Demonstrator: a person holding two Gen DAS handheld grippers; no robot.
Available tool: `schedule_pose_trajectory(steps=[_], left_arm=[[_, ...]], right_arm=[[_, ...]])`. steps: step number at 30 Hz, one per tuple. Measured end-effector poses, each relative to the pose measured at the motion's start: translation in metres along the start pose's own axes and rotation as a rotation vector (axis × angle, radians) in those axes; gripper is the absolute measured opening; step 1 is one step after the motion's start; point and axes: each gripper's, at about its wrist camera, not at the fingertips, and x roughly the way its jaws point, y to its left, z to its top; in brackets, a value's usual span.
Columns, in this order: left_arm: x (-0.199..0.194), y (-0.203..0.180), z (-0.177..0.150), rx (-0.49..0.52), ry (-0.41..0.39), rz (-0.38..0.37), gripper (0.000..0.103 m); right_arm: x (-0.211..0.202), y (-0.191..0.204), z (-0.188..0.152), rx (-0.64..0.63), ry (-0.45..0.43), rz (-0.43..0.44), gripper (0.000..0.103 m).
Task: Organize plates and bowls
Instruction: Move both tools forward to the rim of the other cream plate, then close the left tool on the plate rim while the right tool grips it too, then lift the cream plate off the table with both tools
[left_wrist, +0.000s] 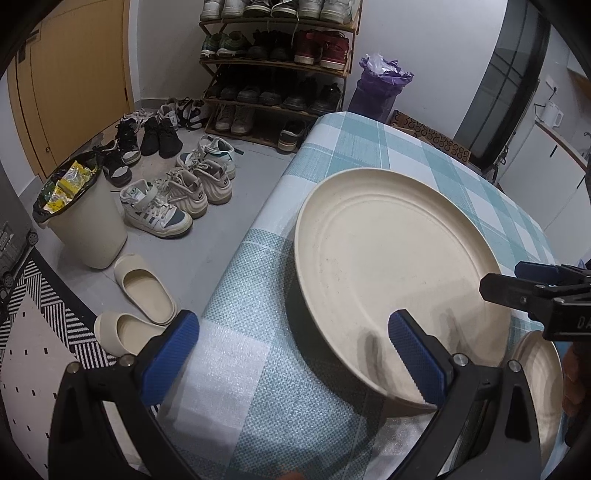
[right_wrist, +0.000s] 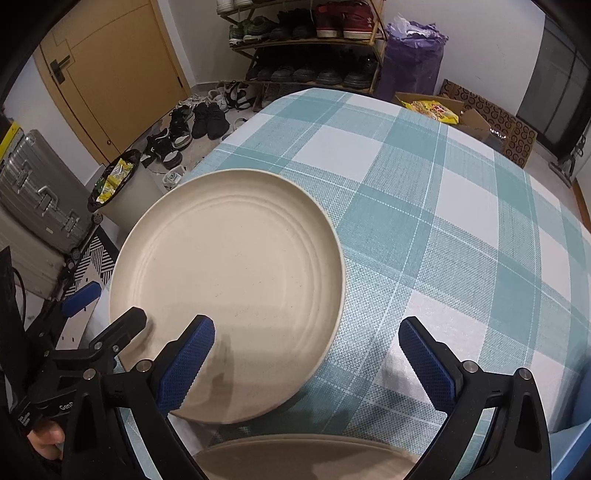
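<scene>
Both tongs are wide open and hold nothing. The left gripper (left_wrist: 291, 354) hangs by the near-left edge of the big plate (left_wrist: 399, 273). The right gripper (right_wrist: 306, 354) hangs over the plate's near-right edge. The plate lies flat near the corner of the checked table (right_wrist: 461, 206). A second plate (right_wrist: 303, 458) sits just below. A careless push could slide the big plate off onto the floor. The left gripper's side reads "Gen".

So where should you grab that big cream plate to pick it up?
Grab the big cream plate by its raised rim at the near edge, closest to the open right hand-held gripper. It lies flat on the checked tablecloth, so one finger should probably slide under the rim and one over.
</scene>
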Motion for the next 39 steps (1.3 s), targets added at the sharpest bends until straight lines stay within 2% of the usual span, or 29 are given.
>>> schedule_pose_trajectory(steps=[3, 5, 7, 10, 12, 14, 17, 30, 33, 35, 39], left_arm=[[-0.001, 0.0, -0.001, 0.007, -0.011, -0.018, 0.101], [-0.002, -0.002, -0.001, 0.015, -0.017, -0.027, 0.1], [-0.004, -0.003, -0.002, 0.026, -0.027, -0.037, 0.094], [-0.006, -0.003, -0.002, 0.031, -0.036, -0.058, 0.083], [-0.006, -0.002, -0.001, 0.024, -0.037, -0.072, 0.068], [-0.006, 0.0, -0.001, 0.015, -0.037, -0.082, 0.062], [-0.006, 0.001, -0.001, 0.002, -0.038, -0.091, 0.06], [-0.004, 0.0, -0.002, 0.01, -0.04, -0.119, 0.029], [-0.004, -0.002, -0.002, 0.015, -0.037, -0.115, 0.026], [-0.004, -0.003, -0.002, 0.016, -0.036, -0.115, 0.025], [-0.005, -0.002, -0.003, 0.013, -0.034, -0.111, 0.022]], right_arm=[[0.005, -0.006, 0.001, 0.027, 0.009, 0.019, 0.101], [0.007, -0.008, 0.0, 0.035, 0.015, 0.029, 0.097], [0.01, -0.009, 0.0, 0.036, 0.023, 0.038, 0.092], [0.014, -0.008, 0.0, 0.037, 0.03, 0.049, 0.084], [0.015, -0.008, 0.0, 0.038, 0.031, 0.06, 0.081], [0.015, -0.006, 0.0, 0.035, 0.031, 0.07, 0.077], [0.016, -0.003, 0.0, 0.018, 0.035, 0.079, 0.065], [0.019, 0.0, -0.002, 0.005, 0.034, 0.088, 0.046], [0.018, -0.001, -0.003, 0.004, 0.032, 0.084, 0.043], [0.018, -0.001, -0.003, 0.005, 0.032, 0.085, 0.035], [0.017, -0.003, -0.004, 0.005, 0.024, 0.07, 0.027]])
